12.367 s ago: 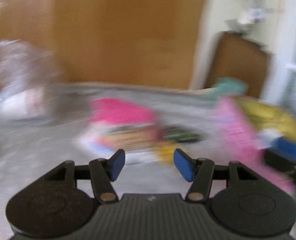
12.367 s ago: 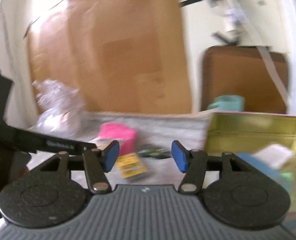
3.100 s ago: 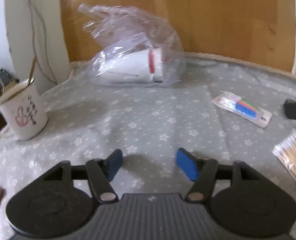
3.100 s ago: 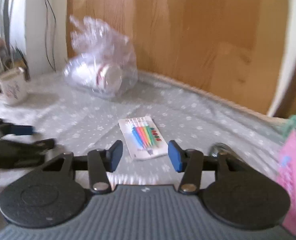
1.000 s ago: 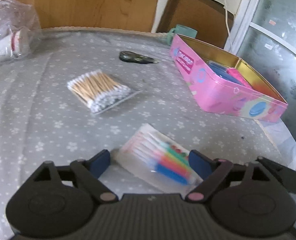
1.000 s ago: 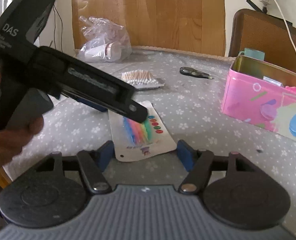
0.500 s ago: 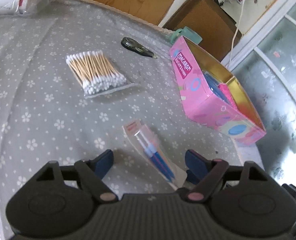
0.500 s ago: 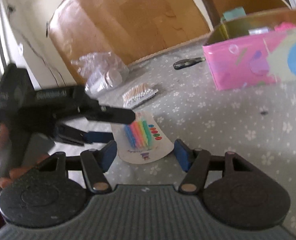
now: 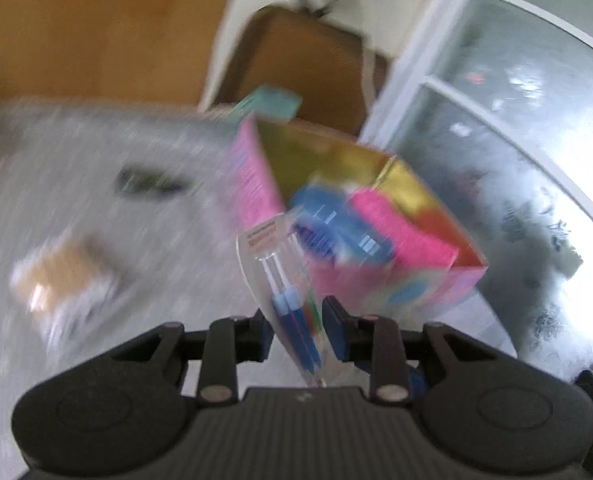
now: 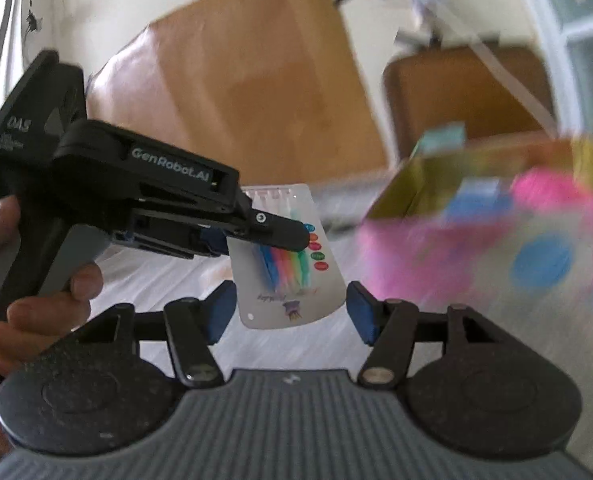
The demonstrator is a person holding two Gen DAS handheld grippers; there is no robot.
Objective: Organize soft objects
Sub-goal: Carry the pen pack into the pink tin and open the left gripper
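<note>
Blue pads of the left gripper (image 9: pixel 295 325) drawn close, jaws just closed in on a clear packet of coloured sticks (image 9: pixel 286 288) — packet clamped edge-on between them, lifted clear of the grey flowered tablecloth (image 9: pixel 144 240), its printed card end pointing away from the camera. Seen from the right wrist view: same packet (image 10: pixel 286 258) hanging flat-faced from the left gripper's fingers (image 10: pixel 284 236), bright sticks and a column of coloured dots visible; hand (image 10: pixel 36 292) wrapped round the black handle at far left. Right gripper (image 10: pixel 288 314) with jaws partly apart, narrowed a little just now — lower edge of the packet in the gap between the pads, whether either pad touches it not discernible. Pink tin (image 9: pixel 428 284) with gold lining just behind the packet in the left wrist view, blue and pink items inside, heavily blurred. Bag of cotton swabs (image 9: pixel 64 276) well to the left on the cloth; dark object (image 9: pixel 148 180) farther back, too smeared to identify.
</note>
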